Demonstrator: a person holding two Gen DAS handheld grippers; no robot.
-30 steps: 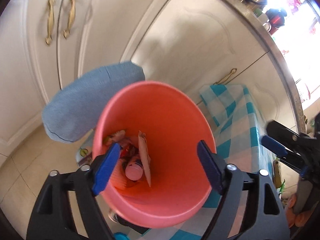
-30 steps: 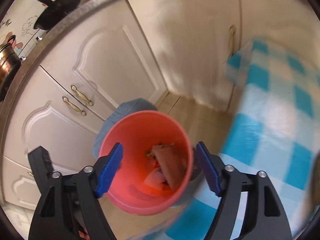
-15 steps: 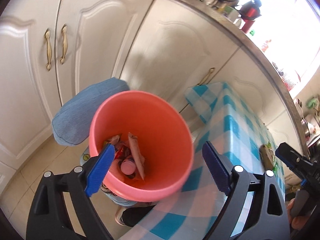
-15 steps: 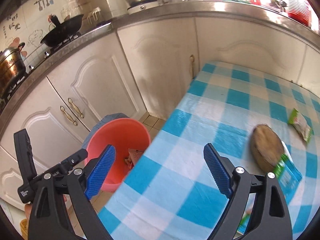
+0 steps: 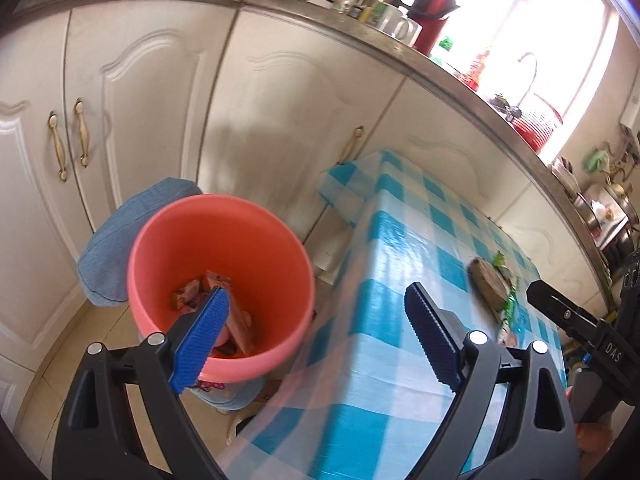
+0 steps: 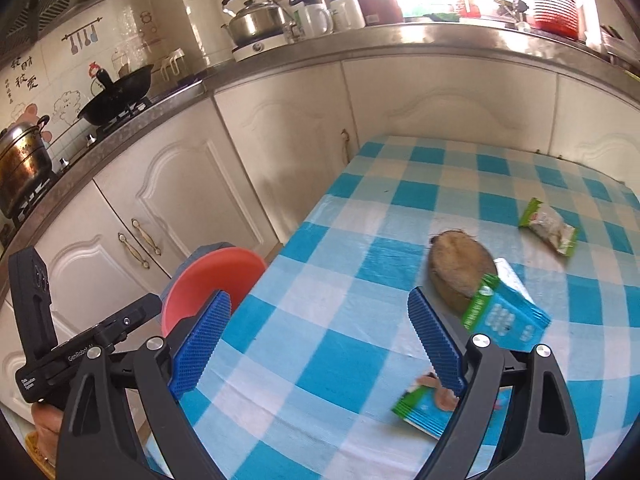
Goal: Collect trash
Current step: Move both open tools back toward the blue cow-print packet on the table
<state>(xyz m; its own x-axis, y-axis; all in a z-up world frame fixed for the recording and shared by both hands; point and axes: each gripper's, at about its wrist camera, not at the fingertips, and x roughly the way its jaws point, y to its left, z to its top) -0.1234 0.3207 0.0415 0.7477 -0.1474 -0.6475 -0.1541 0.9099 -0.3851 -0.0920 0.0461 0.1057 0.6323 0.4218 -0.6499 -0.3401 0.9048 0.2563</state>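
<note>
Beside the counter (image 6: 352, 320) with the blue checked cloth stands the pink bin (image 5: 220, 280), low on the floor and close to the counter's edge, probably so that trash can be dropped in with a short move. Some wrappers and a carton already lie at its bottom.

Both claws are empty. The left claw (image 5: 316, 336) hangs over the bin's rim and the counter edge with its jaws wide apart, nothing between them. The right claw (image 6: 320, 344) hangs over the cloth, jaws also wide apart and holding nothing; I think it is aimed at the trash that remains.

That trash is on the counter: a teal packet (image 6: 504, 316) leaning on a brown coconut husk (image 6: 460, 268), a green-white wrapper (image 6: 548, 226) further back, and a small teal packet (image 6: 420, 408) with a pink scrap on it, just beside the right claw's right finger. This last one is nearest, so it seems the easiest to take.

Behind the bin a blue cushion (image 5: 116, 240) rests against the white cabinets (image 5: 160, 100). Nothing blocks the way from cloth to bin, though the husk supports the teal packet and may roll if pushed.
</note>
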